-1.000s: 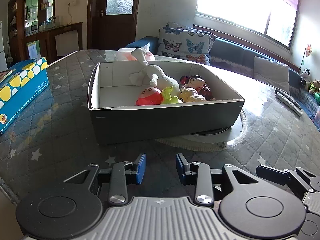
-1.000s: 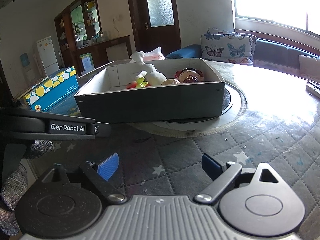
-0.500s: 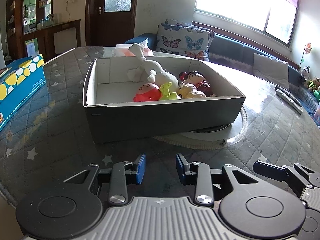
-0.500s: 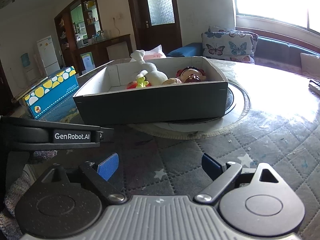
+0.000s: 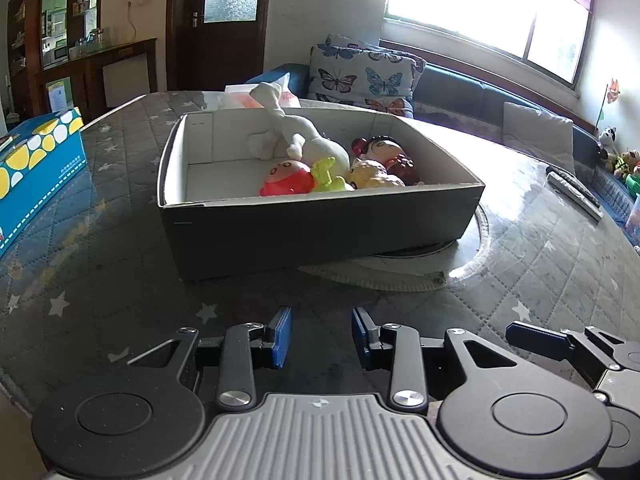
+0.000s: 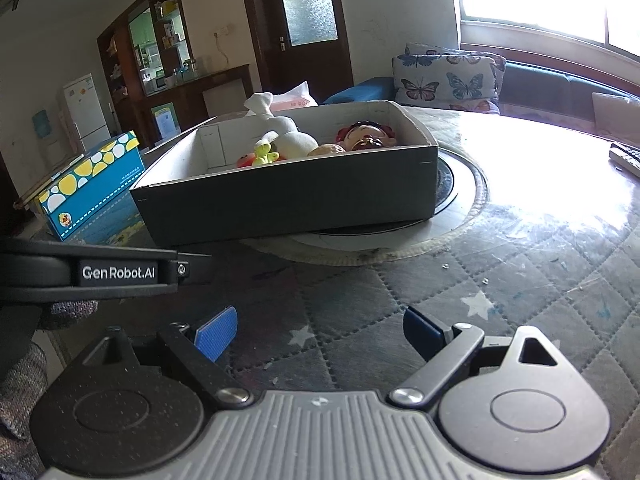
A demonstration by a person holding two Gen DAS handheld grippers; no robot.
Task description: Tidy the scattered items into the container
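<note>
Left gripper (image 5: 321, 330): held low over the quilted table (image 5: 120, 264), short of the box; its blue pads (image 5: 280, 336) are set a modest gap apart and nothing is between them.
Right gripper (image 6: 320, 332): spread wide and empty, also hovering near the table's front edge, beside the left one.
Container (image 5: 320, 228): a dark, shallow cardboard box with a pale inside, resting partly on the round turntable (image 6: 460, 200) at the table's middle.
Toys: a white plush (image 5: 304, 140), a red-orange figure (image 5: 286, 178), a yellow-green toy (image 5: 326, 176), a yellow plush (image 5: 374, 176) and a dark-haired doll (image 5: 380, 150) are all seen inside the box, crowded toward its right half.
Stage judged: the collecting appears finished, since no loose toy is seen on the cloth between grippers and box.
Uncertain: the far side of the box is hidden by its walls, so a stray item there cannot be ruled out.
Not to be tidied: the blue spotted carton (image 5: 36, 168) at the left and the remote controls (image 5: 572, 192) at the right are best taken as furniture of the room.
How done well: both grippers are best kept clear of the box wall, which could be nudged off the turntable; the plush leg sticking above the rim may be pressed down gently if neatness is wanted.
</note>
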